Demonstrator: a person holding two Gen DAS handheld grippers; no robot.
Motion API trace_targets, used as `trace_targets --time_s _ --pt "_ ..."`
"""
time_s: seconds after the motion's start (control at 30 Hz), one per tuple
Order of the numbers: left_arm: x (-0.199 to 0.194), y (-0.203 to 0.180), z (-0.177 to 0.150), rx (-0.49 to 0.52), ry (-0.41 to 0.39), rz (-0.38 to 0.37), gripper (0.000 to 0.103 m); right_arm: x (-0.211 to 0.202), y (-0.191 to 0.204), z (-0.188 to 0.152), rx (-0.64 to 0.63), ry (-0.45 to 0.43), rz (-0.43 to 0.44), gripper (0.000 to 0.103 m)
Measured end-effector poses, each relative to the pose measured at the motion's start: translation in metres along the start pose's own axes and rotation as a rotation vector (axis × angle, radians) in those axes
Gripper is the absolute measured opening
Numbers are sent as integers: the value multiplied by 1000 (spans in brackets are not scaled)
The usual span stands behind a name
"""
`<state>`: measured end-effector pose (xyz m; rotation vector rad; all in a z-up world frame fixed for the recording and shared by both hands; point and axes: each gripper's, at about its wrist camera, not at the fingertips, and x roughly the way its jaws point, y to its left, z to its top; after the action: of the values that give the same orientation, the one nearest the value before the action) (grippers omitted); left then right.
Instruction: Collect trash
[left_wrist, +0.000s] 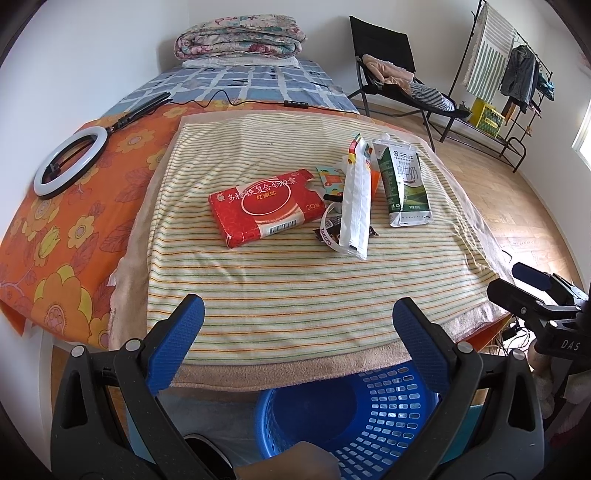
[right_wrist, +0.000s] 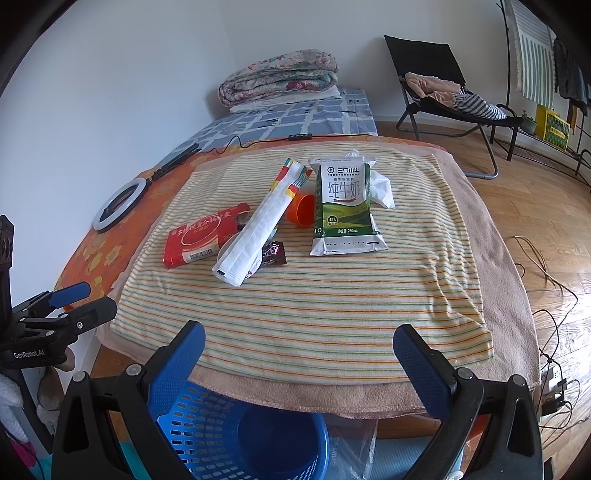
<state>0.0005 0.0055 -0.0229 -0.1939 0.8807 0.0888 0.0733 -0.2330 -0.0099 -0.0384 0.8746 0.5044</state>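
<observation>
Trash lies on a striped towel (left_wrist: 295, 295) (right_wrist: 314, 302) over a table. A red medicine box (left_wrist: 264, 206) (right_wrist: 201, 236) is on the left. Beside it lie a long white wrapper (left_wrist: 356, 206) (right_wrist: 258, 225), a dark candy wrapper (right_wrist: 274, 254), an orange cup (right_wrist: 303, 209) and a green-and-white milk carton (left_wrist: 404, 184) (right_wrist: 345, 206) with a crumpled tissue (right_wrist: 380, 188) behind. A blue slotted basket (left_wrist: 354, 417) (right_wrist: 236, 432) stands below the table's near edge. My left gripper (left_wrist: 297, 317) and right gripper (right_wrist: 299, 345) both hover open over the near edge, holding nothing.
A ring light (left_wrist: 70, 162) (right_wrist: 120, 206) with its cable rests on the orange flowered cloth at the left. Behind are a bed with a folded quilt (left_wrist: 240, 38), a black folding chair (left_wrist: 391, 74) with clothes, and a clothes rack (left_wrist: 509, 74). Cables (right_wrist: 550, 295) trail over the wooden floor.
</observation>
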Motion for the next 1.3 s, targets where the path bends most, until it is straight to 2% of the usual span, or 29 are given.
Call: trace_targets --time_s 0.2,0.37,0.57,0.83,1.13,1.3 --pt "4 5 3 17 -2 5 103 -1 -9 -2 -8 -28 -26 103" --pt "8 1 21 36 2 14 103 1 -18 6 -6 -42 -35 103" --pt "19 -8 35 27 21 -23 103 7 -23 31 -29 -34 -77 103" --pt "41 -26 55 20 62 -92 103 32 -41 68 -46 0 -77 103" --pt "81 -54 82 102 89 -115 84 73 -68 107 29 45 -36 103" --pt "108 -64 98 93 111 -133 82 100 -76 126 95 66 -20 103"
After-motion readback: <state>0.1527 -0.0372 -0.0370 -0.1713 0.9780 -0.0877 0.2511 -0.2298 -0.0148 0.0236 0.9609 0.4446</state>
